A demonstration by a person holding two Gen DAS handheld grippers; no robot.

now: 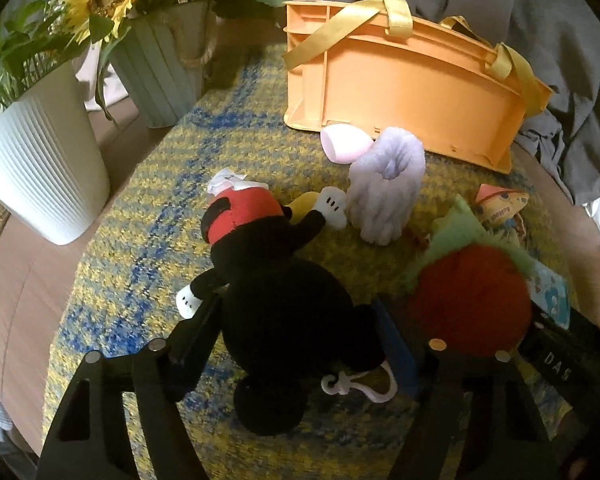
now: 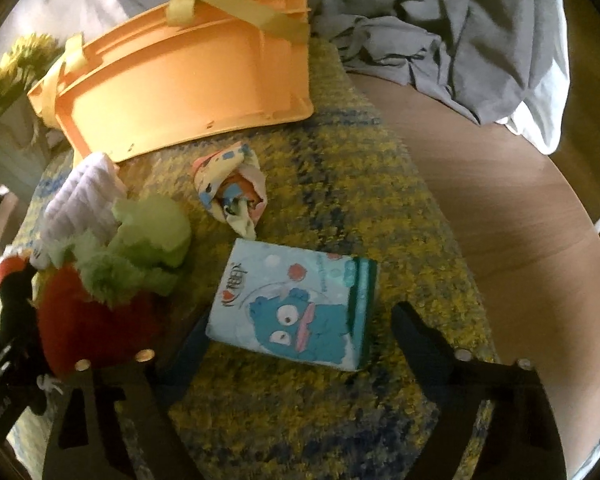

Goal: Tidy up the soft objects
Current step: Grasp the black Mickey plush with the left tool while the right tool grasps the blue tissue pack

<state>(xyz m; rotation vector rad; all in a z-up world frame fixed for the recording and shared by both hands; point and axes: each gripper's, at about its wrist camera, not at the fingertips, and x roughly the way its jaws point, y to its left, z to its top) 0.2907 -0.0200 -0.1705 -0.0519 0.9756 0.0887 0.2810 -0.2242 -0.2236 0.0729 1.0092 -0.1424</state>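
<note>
The black mouse plush (image 1: 288, 312) lies face down on the yellow-and-blue mat (image 1: 148, 208), and your left gripper (image 1: 296, 332) straddles its round body, 1 finger at each flank. The pads look to be touching the fur, but I cannot tell whether they are truly pressing yet. Squeeze until the stuffing gives, and keep the white clip loop (image 1: 359, 386) out of the pinch, or it may snag.

Over on the right, the blue tissue pack (image 2: 296, 308) lies flat on the mat between the fingers of your right gripper (image 2: 296, 330). The left finger sits right against the pack's near corner; the right finger stands clear of the green edge. So that gripper is not holding anything. Centre it across the short sides before you close, because a corner grip will probably let the slick wrapper twist out.

Just beside the pack sits the red strawberry plush (image 2: 92, 320) with its green leaves, touching the mouse side. Watch that its fur doesn't get caught as you lift.

Beyond these, the lilac knitted piece (image 1: 383, 188), the pink egg-shaped piece (image 1: 345, 144) and the small patterned cloth bundle (image 2: 232, 188) wait near the orange basket (image 1: 411, 92), which lies tipped on its side. Stand that basket up before anything goes in, I'd say.
</note>
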